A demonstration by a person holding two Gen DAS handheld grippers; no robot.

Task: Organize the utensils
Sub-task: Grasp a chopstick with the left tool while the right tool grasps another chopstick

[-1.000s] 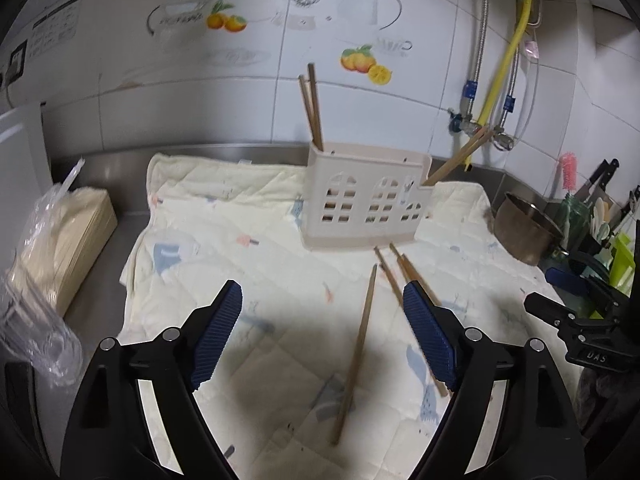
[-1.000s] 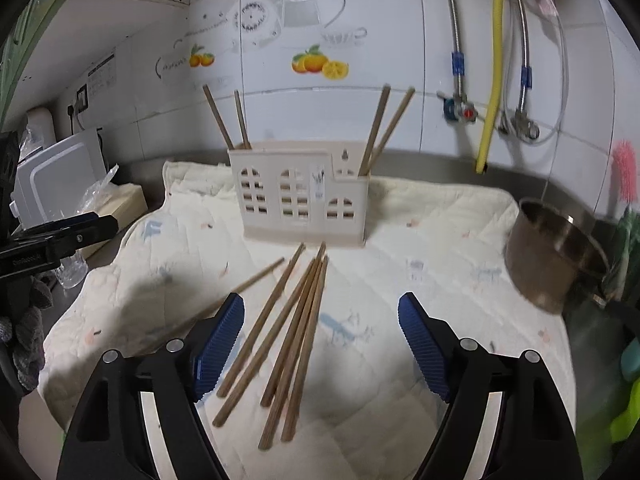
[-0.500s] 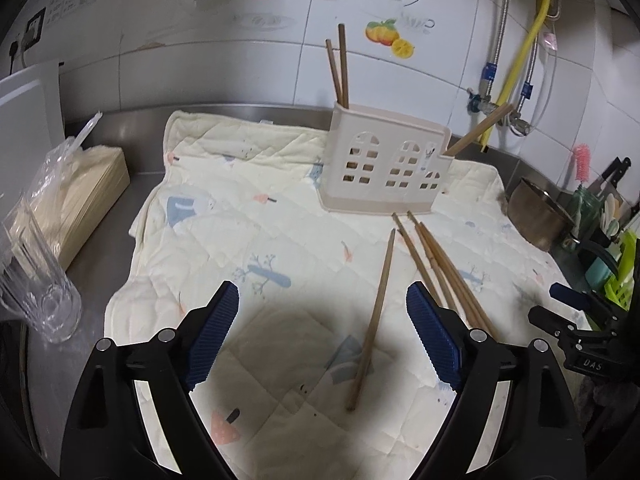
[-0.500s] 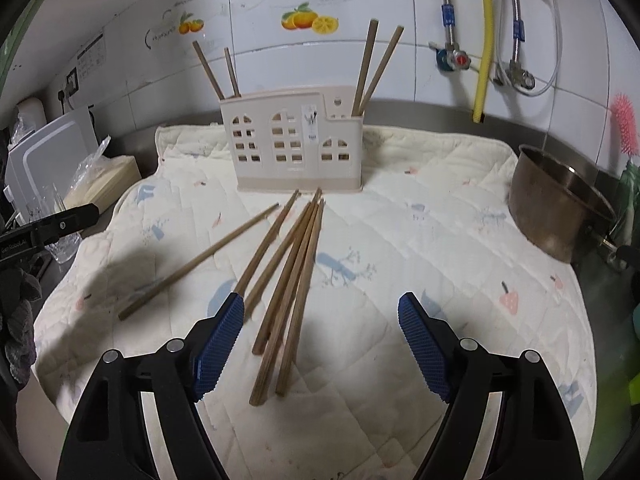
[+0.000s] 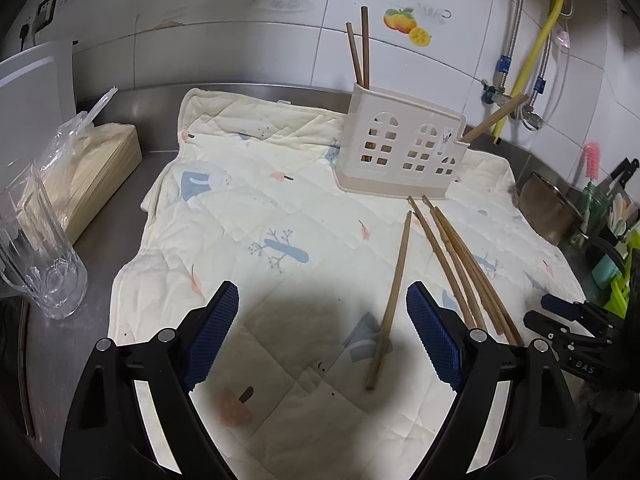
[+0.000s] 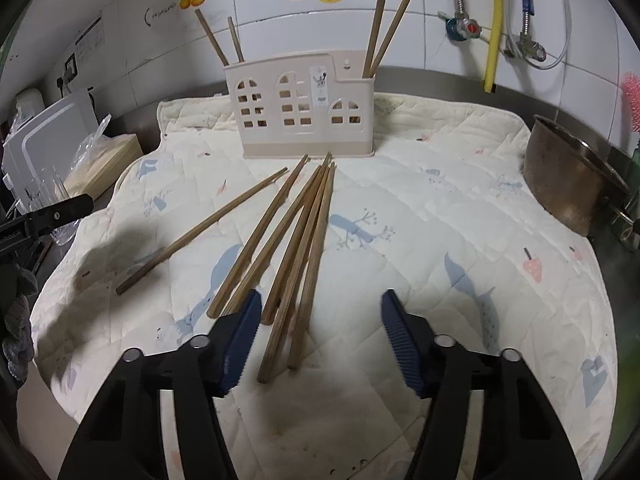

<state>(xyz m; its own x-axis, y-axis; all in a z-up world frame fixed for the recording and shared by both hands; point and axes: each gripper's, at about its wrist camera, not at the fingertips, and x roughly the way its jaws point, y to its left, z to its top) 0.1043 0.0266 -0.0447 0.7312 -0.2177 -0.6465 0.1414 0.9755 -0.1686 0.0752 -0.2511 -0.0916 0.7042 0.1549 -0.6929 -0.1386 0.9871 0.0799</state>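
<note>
Chopsticks [image 6: 280,236]: six loose on the cloth [image 6: 400,208], four in the holder [image 6: 300,112]; left gripper [image 5: 322,336] wide, right gripper [image 6: 318,340] closing, empty

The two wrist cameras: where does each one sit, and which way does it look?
Left wrist: on the left tool, looking down over the quilted mat toward the holder; its open fingers show, and the other tool at right.
Right wrist: on the right tool, jaws closing, chopstick ends between them, facing the holder squarely.
Shared: holder, mat, loose chopsticks, metal pot.
</note>
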